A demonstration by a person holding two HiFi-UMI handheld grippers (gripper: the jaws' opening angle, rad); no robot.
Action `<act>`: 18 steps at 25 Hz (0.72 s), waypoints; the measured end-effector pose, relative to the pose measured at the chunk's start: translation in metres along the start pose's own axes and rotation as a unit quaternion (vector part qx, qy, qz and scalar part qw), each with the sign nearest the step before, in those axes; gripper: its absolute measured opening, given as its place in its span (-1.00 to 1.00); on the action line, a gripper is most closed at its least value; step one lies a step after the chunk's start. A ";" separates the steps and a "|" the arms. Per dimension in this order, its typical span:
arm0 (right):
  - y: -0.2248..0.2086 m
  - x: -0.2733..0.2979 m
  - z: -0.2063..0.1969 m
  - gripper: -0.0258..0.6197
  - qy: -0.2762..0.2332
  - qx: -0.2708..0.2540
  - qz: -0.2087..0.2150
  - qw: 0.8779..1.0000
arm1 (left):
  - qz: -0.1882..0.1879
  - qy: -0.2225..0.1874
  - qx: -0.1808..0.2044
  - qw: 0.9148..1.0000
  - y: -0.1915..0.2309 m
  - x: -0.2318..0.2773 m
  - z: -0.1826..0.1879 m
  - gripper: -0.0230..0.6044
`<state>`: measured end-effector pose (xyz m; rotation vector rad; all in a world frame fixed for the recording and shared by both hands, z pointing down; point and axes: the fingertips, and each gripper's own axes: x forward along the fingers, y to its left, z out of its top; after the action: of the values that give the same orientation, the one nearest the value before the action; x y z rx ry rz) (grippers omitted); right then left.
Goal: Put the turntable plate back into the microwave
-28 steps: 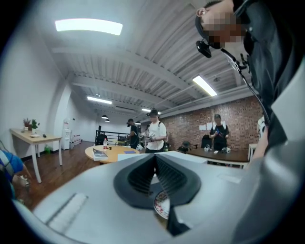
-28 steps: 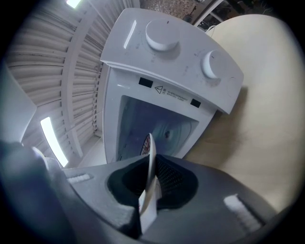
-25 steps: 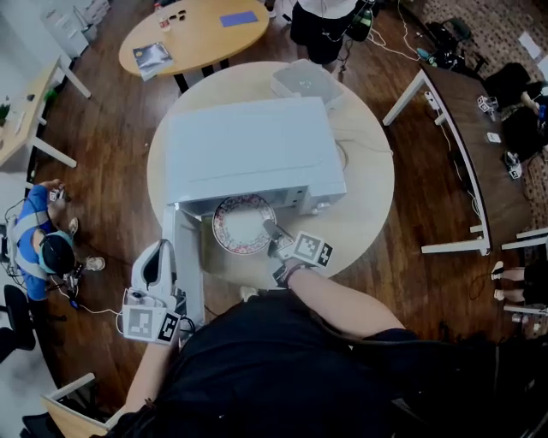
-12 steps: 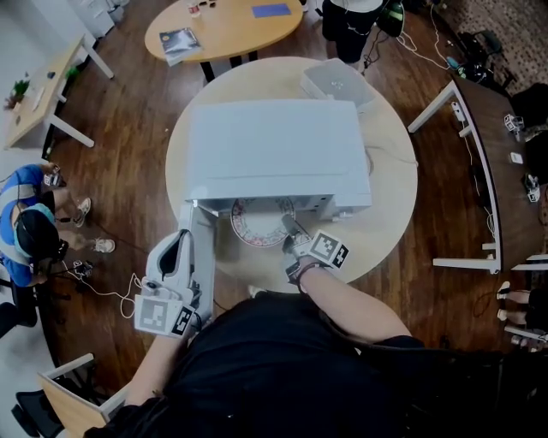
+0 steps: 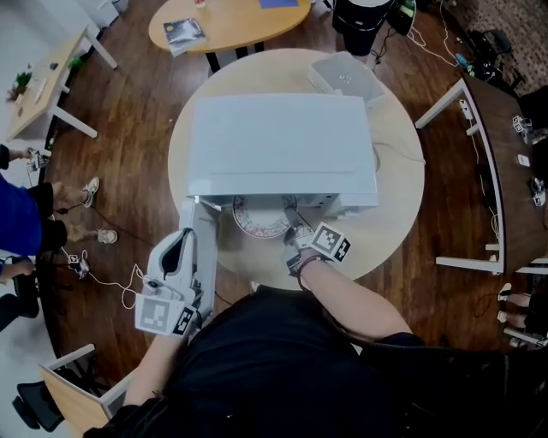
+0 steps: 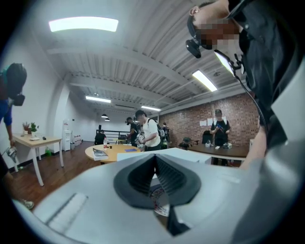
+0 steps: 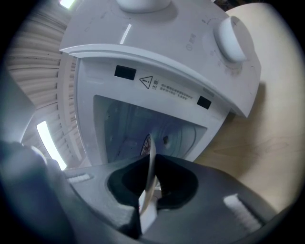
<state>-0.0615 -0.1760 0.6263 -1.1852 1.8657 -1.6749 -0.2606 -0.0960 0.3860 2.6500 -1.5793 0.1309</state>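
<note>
The white microwave stands on a round wooden table, its door swung open towards me on the left. The turntable plate, white with a patterned rim, lies partly inside the opening. My right gripper is shut on the plate's near right rim. In the right gripper view the plate stands edge-on between the jaws, with the microwave cavity just ahead. My left gripper hangs beside the open door, shut, with nothing seen between its jaws.
A clear lidded container sits on the table behind the microwave. An oval wooden table with a booklet stands beyond. One person is at the left and another at the top. A dark desk lies to the right.
The right gripper has pushed the plate from in front of the opening further into the microwave. The left gripper stays beside the door.
</note>
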 end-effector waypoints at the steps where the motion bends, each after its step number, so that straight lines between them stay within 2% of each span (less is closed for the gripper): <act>1: 0.000 0.002 0.001 -0.86 -0.002 0.000 0.001 1.000 | -0.001 0.001 0.001 1.000 0.000 0.000 0.000 -0.92; 18: 0.002 0.023 0.007 -0.86 -0.011 -0.003 0.000 1.000 | 0.005 0.004 -0.005 1.000 0.006 0.000 -0.002 -0.91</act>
<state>-0.0703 -0.1986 0.6286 -1.2014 1.8583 -1.6506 -0.2657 -0.0984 0.3884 2.6315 -1.5883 0.1329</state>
